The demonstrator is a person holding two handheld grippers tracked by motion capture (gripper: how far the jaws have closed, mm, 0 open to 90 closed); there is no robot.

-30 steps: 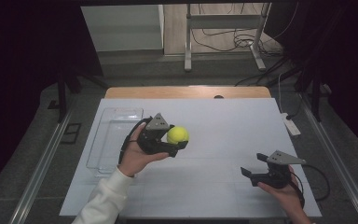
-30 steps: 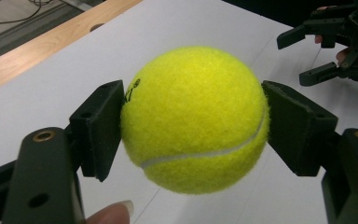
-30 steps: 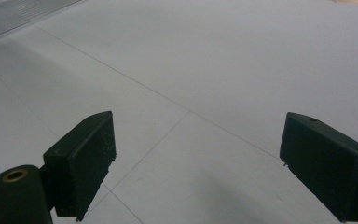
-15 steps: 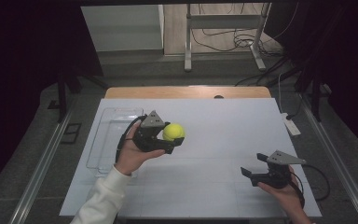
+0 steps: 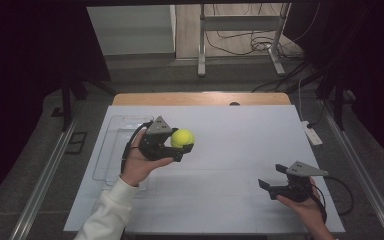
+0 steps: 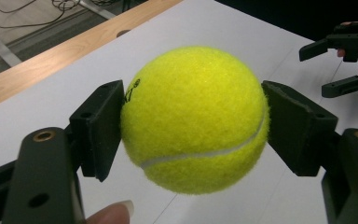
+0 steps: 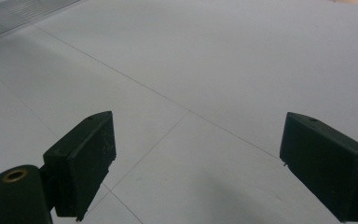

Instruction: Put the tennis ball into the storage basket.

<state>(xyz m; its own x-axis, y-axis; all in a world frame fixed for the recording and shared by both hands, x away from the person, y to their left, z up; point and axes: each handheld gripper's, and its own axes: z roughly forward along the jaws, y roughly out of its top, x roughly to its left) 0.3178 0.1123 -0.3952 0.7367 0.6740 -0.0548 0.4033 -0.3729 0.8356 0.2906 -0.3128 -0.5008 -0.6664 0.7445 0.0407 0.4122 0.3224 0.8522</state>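
Left gripper view: left gripper [image 6: 193,123] is clamped on the tennis ball [image 6: 193,119], squarely between its pads above the table [image 6: 261,28]; keep squeeze steady, carry level toward the clear tray [image 5: 115,150] behind it; right gripper [image 5: 275,176] idles, jaws apart.

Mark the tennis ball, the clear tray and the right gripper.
tennis ball [image 6: 193,119]: left gripper view, middle of its yellow felt.
clear tray [image 5: 111,150]: high view, bare floor of the tray.
right gripper [image 5: 272,176]: high view, midway between its open fingertips.

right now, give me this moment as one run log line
left tool: shut on tennis ball, held above table | right tool: open, nothing between jaws | clear tray: holds nothing
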